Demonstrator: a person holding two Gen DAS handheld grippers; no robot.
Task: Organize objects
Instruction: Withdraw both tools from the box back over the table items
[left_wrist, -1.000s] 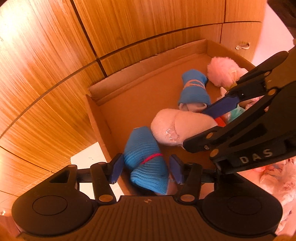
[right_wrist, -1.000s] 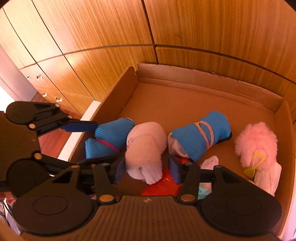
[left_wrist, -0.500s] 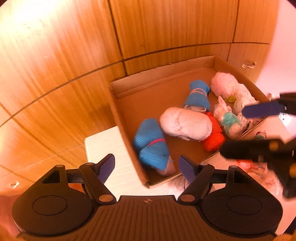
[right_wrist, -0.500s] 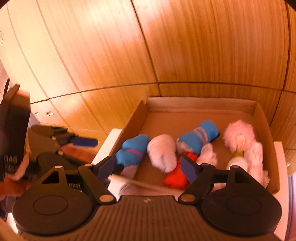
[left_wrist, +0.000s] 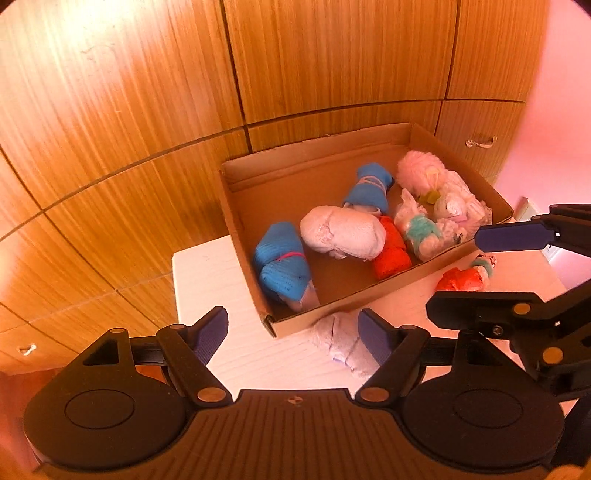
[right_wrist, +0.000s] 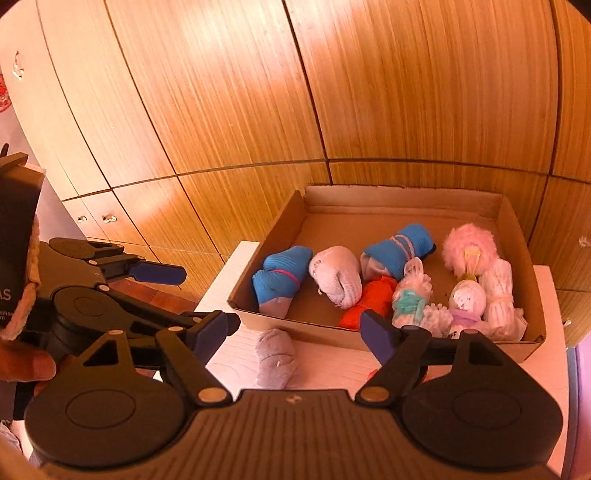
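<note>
A cardboard box (left_wrist: 236, 229) (right_wrist: 269, 236) on a white table holds several rolled sock bundles: a blue one (left_wrist: 282, 264) (right_wrist: 279, 278), a pale pink one (left_wrist: 341, 232) (right_wrist: 338, 275), a second blue one (left_wrist: 369, 188) (right_wrist: 399, 249), an orange one (left_wrist: 391, 249) (right_wrist: 369, 299) and a fluffy pink one (left_wrist: 421, 171) (right_wrist: 469, 245). A grey-white bundle (left_wrist: 343, 345) (right_wrist: 277, 356) lies on the table in front of the box. An orange bundle (left_wrist: 463, 278) lies outside to the right. My left gripper (left_wrist: 293, 332) and right gripper (right_wrist: 295, 332) are open and empty, above the table, short of the box.
Wooden cabinet doors (left_wrist: 147, 110) (right_wrist: 406, 92) stand right behind the box. The white table (left_wrist: 207, 280) (right_wrist: 332, 369) ends at its left edge close to the box. Each gripper shows in the other's view, the right one (left_wrist: 517, 266) and the left one (right_wrist: 122, 284).
Both grippers let go of their bundles, a blue one and a pale pink one, in the box. They opened wide and drew back and up, away from the box.
</note>
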